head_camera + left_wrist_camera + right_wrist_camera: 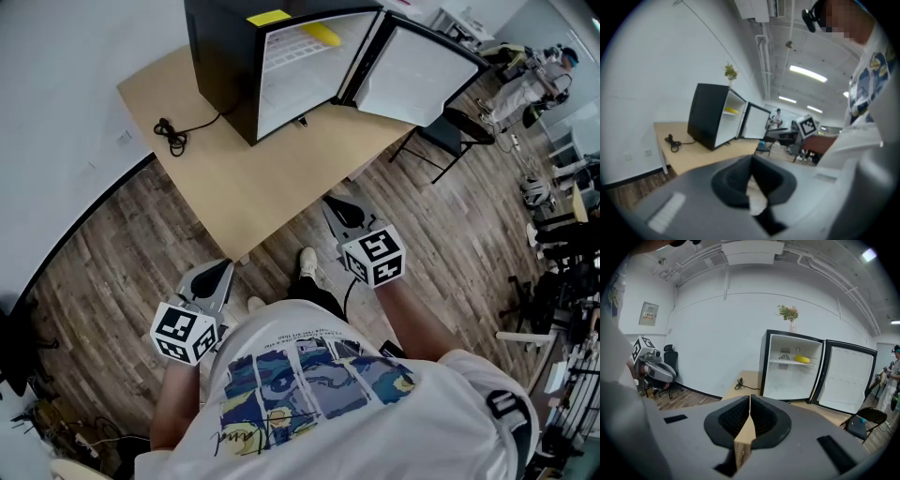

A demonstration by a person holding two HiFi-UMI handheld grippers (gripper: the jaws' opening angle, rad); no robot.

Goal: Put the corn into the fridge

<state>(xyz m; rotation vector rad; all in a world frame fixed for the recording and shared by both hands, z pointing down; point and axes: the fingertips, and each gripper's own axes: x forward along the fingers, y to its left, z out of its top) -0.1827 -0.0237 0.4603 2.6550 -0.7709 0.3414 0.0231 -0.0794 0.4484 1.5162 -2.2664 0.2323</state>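
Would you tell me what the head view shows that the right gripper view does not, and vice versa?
Only the head view: the person's shoe and a yellow label atop the fridge. Only the right gripper view: flowers on the fridge and a wall notice. Both: the open fridge, the yellow corn on its shelf, the table and the black cable.

Fridge [220, 66] top beyond upper edge.
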